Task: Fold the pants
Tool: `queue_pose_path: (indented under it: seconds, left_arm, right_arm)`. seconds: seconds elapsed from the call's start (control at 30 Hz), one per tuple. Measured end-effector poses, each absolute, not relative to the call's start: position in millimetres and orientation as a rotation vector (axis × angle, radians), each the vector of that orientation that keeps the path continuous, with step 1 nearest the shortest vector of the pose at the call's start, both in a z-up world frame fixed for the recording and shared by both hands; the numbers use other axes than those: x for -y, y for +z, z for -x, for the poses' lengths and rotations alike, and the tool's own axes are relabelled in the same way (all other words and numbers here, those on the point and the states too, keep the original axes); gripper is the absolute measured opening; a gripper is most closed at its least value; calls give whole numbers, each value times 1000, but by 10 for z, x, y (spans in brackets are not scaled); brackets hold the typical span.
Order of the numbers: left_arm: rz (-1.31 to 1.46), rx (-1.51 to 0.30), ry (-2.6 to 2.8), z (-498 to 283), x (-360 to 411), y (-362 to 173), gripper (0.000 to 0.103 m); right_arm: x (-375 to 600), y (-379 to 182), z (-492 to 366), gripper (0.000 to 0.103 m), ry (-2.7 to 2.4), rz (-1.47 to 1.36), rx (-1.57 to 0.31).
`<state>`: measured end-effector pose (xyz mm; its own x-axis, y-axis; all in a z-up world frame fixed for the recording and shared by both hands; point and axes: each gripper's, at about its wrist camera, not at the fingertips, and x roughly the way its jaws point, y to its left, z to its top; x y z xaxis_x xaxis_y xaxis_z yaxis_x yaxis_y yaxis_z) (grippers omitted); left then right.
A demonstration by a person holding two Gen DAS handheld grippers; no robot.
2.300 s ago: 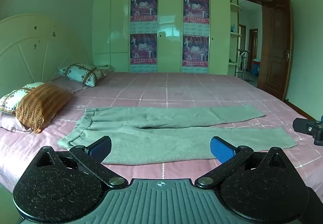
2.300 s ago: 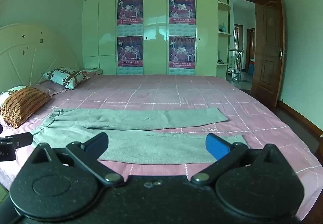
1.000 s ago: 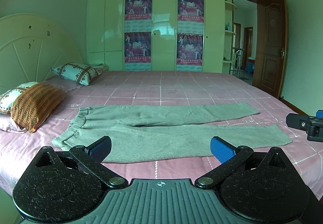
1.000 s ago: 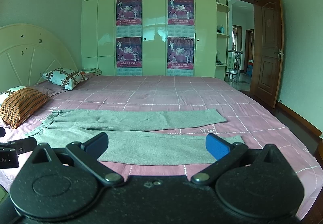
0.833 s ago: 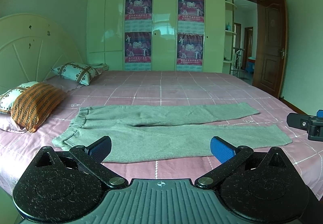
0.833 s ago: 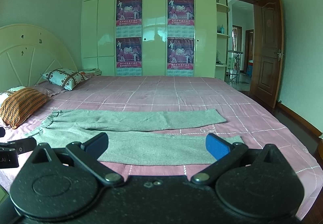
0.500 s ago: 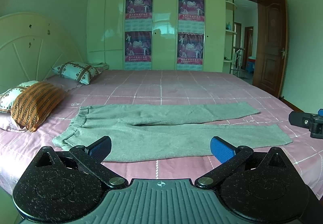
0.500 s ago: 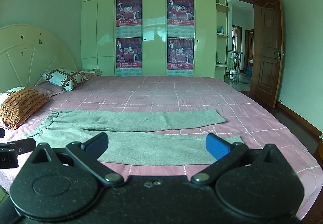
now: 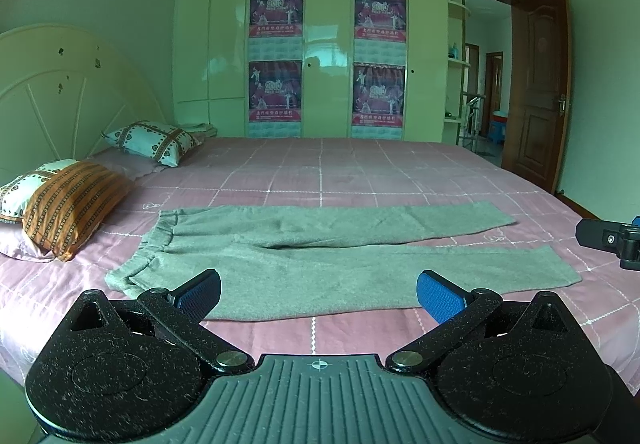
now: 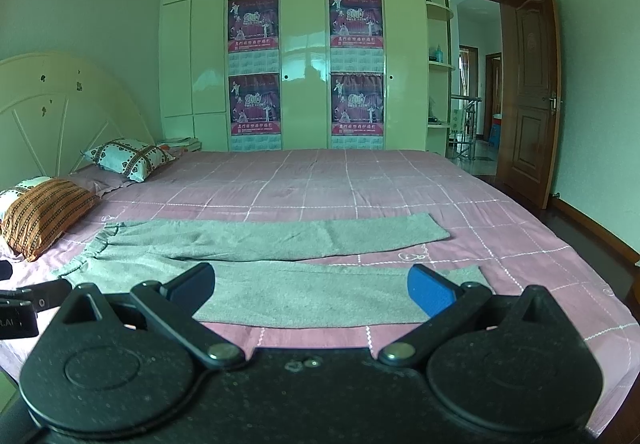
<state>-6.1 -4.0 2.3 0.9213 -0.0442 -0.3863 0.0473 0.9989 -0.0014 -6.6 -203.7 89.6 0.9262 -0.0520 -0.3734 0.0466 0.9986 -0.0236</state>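
Observation:
Grey pants (image 9: 320,264) lie flat on the pink checked bed (image 9: 340,172), waistband at the left near the pillows, both legs spread apart and running to the right. They also show in the right wrist view (image 10: 288,264). My left gripper (image 9: 318,294) is open and empty, held above the bed's near edge in front of the near leg. My right gripper (image 10: 310,290) is open and empty, in front of the near leg toward its cuff. The right gripper's tip (image 9: 608,240) shows at the right edge of the left wrist view.
An orange striped pillow (image 9: 68,208) and a patterned pillow (image 9: 152,142) lie at the headboard (image 9: 72,100) on the left. A wardrobe with posters (image 9: 328,56) stands behind the bed. An open wooden door (image 9: 538,96) is at the right.
Both views have risen and steadied slightly since 2.3 s ago. The pants have not moved. Both grippers stay open.

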Motion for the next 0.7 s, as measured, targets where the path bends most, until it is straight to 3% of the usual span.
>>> queue_pose_path:
  seconds: [0.7]
  left_arm:
    - [-5, -402, -41, 29, 5, 10, 103]
  right_arm:
    - [2050, 896, 61, 97, -51, 16, -382]
